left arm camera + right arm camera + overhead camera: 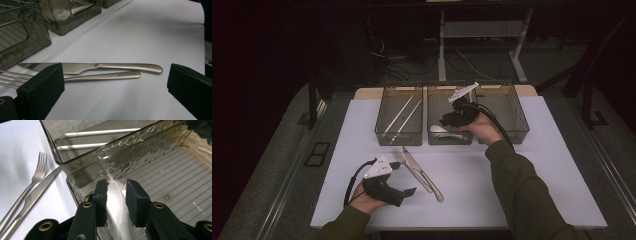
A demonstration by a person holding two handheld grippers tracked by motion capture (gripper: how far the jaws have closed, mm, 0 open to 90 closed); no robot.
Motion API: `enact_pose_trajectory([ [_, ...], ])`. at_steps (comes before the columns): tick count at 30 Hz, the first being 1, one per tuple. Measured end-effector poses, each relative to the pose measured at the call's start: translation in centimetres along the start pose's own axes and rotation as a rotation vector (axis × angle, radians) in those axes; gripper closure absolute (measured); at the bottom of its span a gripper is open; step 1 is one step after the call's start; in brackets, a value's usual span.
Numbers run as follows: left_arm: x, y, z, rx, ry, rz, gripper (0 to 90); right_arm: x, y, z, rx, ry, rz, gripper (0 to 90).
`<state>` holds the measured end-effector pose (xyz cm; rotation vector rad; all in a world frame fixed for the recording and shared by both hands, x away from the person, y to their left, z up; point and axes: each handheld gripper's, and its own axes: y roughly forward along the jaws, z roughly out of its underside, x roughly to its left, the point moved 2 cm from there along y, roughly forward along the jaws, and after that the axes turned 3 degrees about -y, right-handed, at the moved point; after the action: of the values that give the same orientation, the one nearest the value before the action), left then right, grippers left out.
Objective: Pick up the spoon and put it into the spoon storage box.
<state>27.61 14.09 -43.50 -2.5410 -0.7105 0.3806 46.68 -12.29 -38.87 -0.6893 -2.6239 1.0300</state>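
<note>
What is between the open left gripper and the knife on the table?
Nothing visible. The left gripper is open over bare white table, and the knife lies just ahead beside the fork.

Left tongs low and near the body, cupped in the left hand, lying roughly level with jaws spread wide, nothing between them. Right arm stretched forward, sleeve to the wrist, right hand tipping the right tongs downward, jaws parted a little, pads gripping nothing.
</note>
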Motion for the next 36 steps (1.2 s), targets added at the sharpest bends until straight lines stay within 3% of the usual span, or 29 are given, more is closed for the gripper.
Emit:
enact_pose_trajectory([
  [7,0.0,0.1,0.0,-0.002,0.001,-0.002,0.2,0.4,-1.1,0.0,-0.054,0.013,-0.019,61.1],
  [12,0.0,0.0,0.0,0.001,0.002,-0.004,0.2,0.5,-2.3,0.4,-0.094,0.048,-0.038,51.5],
  [19,0.0,0.0,0.0,0.000,0.000,-0.005,0.2,1.2,-4.1,1.1,-0.143,0.074,-0.038,40.3],
  [36,0.0,0.0,0.0,0.000,-0.003,-0.007,0.2,3.2,-7.6,5.4,-0.202,0.084,-0.037,31.7],
])
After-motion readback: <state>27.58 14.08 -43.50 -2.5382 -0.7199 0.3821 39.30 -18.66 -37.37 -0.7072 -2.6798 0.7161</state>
